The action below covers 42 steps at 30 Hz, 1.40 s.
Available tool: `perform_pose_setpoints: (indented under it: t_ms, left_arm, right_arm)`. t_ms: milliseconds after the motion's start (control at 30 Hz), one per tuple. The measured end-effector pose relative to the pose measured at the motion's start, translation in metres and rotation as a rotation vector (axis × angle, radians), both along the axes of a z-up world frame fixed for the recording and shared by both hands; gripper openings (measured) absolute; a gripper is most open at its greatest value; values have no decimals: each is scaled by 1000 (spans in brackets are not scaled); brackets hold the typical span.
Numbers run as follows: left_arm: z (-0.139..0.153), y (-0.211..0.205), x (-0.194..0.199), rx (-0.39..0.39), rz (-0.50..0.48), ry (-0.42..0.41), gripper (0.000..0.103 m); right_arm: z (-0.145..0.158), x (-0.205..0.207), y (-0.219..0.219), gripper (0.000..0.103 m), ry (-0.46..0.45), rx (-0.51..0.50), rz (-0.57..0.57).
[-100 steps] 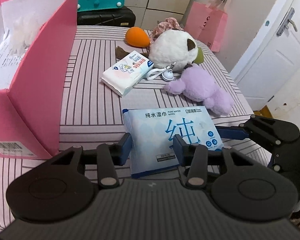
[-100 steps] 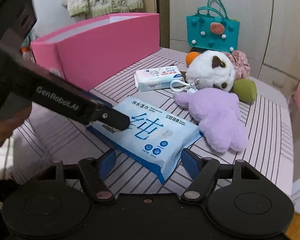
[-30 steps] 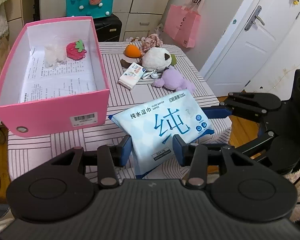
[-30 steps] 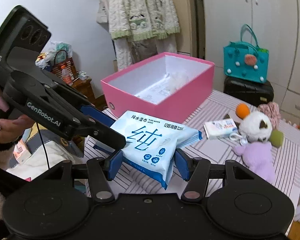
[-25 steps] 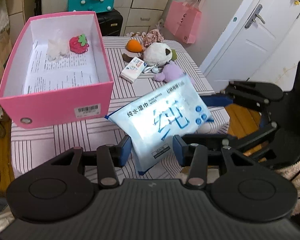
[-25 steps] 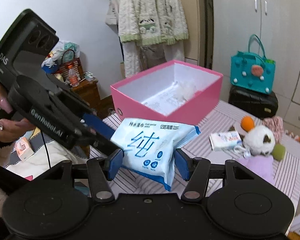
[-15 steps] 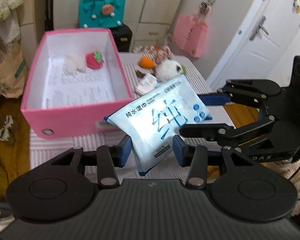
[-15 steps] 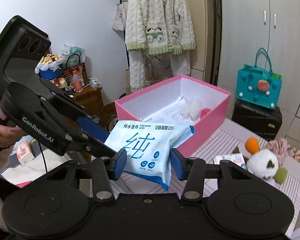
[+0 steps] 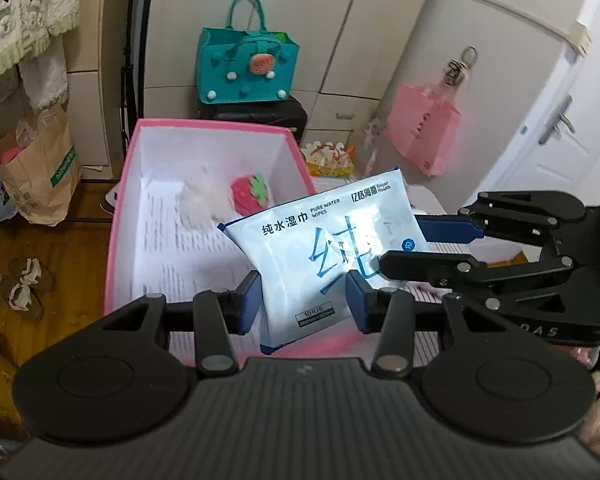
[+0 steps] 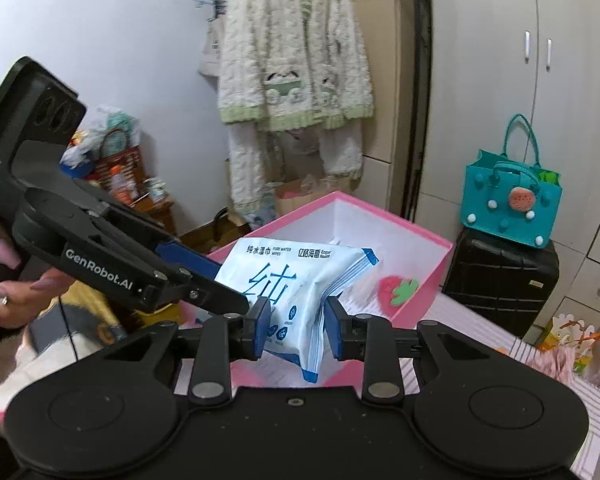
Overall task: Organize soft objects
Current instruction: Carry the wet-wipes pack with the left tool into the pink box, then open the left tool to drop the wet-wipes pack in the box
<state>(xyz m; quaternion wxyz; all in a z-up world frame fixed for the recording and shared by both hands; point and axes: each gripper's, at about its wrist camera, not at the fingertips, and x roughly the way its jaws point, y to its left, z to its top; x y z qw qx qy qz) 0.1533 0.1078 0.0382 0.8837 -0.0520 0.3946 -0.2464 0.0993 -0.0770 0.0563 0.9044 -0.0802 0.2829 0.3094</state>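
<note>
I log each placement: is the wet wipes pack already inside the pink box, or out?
Out. The wet wipes pack hangs above the pink box, gripped by left gripper and right gripper.

"纯水湿巾 PURE WATER WIPES" on wipes pack (image 9: 332,256), "GenRobot.AI" on left gripper (image 10: 236,303), "DAS" on right gripper (image 9: 400,248)

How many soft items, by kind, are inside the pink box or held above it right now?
Wet wipes pack, held by left gripper and right gripper: 1
Strawberry plush in the pink box: 1
White fluffy item in the box: 1
Total: 3
</note>
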Motion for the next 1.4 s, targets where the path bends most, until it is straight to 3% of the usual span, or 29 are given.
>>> perform_pose_setpoints:
  t_ms: [267, 600, 733, 900, 1133, 1233, 1400]
  left_arm:
    - [-24, 8, 85, 14, 43, 88, 43]
    - [-62, 9, 134, 74, 61, 193, 43]
    - [-70, 4, 148, 82, 55, 241, 43]
    - [-78, -3, 153, 108, 53, 241, 43]
    - [-88, -9, 156, 190, 34, 206, 41]
    - [-92, -9, 154, 182, 36, 228, 41]
    - [-81, -9, 140, 206, 37, 176, 41]
  right_arm:
    - [-22, 91, 10, 35, 91, 32, -53]
    - [-64, 135, 24, 35, 196, -2, -85]
    - [-69, 139, 26, 35, 218, -22, -129]
    - [-74, 142, 32, 36, 233, -71, -155]
    - [-73, 132, 44, 35, 191, -141, -146]
    - [-72, 131, 44, 35, 162, -169, -149]
    - [-66, 125, 26, 35, 179, -95, -129]
